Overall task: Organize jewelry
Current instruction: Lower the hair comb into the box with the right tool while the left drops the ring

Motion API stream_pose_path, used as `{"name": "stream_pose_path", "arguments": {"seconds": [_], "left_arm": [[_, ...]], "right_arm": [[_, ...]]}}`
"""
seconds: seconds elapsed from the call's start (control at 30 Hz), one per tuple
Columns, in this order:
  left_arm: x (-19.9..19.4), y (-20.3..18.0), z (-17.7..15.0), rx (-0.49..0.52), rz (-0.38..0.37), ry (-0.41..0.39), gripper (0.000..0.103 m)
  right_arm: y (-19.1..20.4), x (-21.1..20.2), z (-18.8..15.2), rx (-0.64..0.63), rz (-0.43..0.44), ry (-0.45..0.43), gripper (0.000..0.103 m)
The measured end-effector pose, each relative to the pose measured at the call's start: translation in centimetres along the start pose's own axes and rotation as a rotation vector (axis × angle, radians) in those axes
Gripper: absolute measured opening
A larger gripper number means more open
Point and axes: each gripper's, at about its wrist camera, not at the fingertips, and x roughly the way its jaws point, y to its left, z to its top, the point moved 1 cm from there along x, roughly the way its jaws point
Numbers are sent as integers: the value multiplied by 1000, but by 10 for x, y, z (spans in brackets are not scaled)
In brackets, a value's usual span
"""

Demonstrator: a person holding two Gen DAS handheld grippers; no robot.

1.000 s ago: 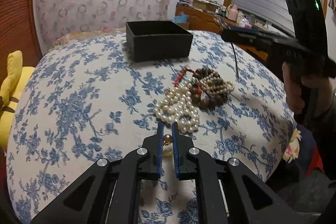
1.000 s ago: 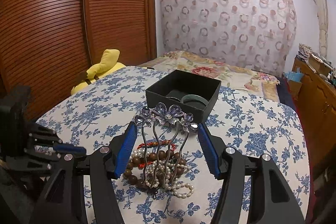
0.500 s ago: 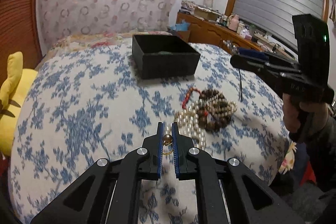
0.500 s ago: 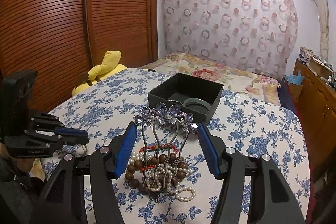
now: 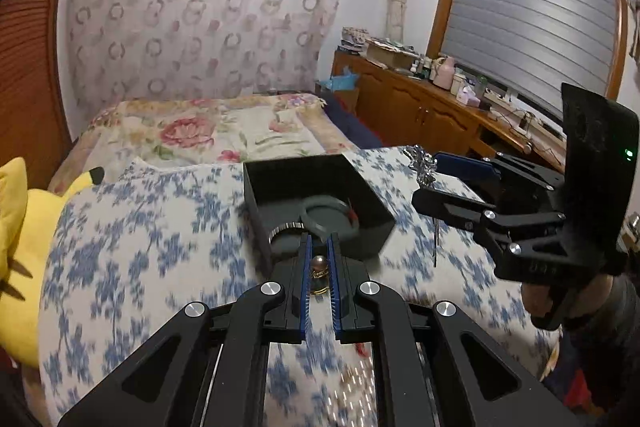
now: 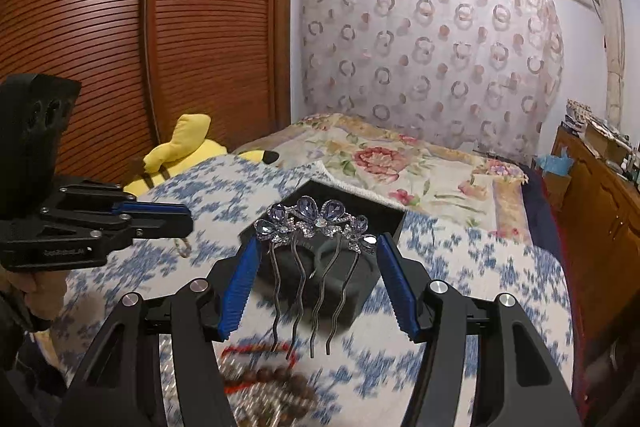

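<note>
Left wrist view looks across a bed (image 5: 100, 267) covered in a white cloth with blue flowers; the cloth is blurred. A yellow plush toy (image 5: 16, 251) lies at the bed's left edge. Toward the far middle of the blue-flowered cloth sits an open black box (image 5: 360, 227), with a greenish bangle (image 5: 320, 205) and a metal ring inside it. The left gripper (image 5: 319, 259) is just at the near wall of that box, its blue pads closed tight on a small gold piece topped with a brownish bead (image 5: 319, 267). The right gripper (image 6: 316, 259), seen from its own camera, is above the near side of the box, its pads clamped on the two ends of a hair comb (image 6: 316, 227) with purple stones, prongs hanging down. Below it, at the near edge of the bed, lies a blurred heap of brown beads (image 6: 280, 383) and a red string (image 6: 256, 351).
</note>
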Motion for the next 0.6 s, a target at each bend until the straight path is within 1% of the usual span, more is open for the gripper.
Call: {"name": "stream_pose_path", "arguments": {"seconds": [0.13,0.23,0.37,0.5,0.53,0.6], "left_arm": [[23,7,16,0,1,17,7],[41,13,24,-9,-13,33,7],[67,19,30,-23,-14,64,7],[81,24,31,-29,-1,79,7],[84,26,32,-34,-2,80,8],[84,31,34,-43,4,77,18]], "right_arm": [[-12,19,12,8,5,-3,62],[-20,32,15,9,4,-1,62],[-30,46,14,32,9,1,62],[-39,63,14,54,23,9,62],[-40,67,13,58,30,14,62],[-39,75,12,56,39,31,62]]}}
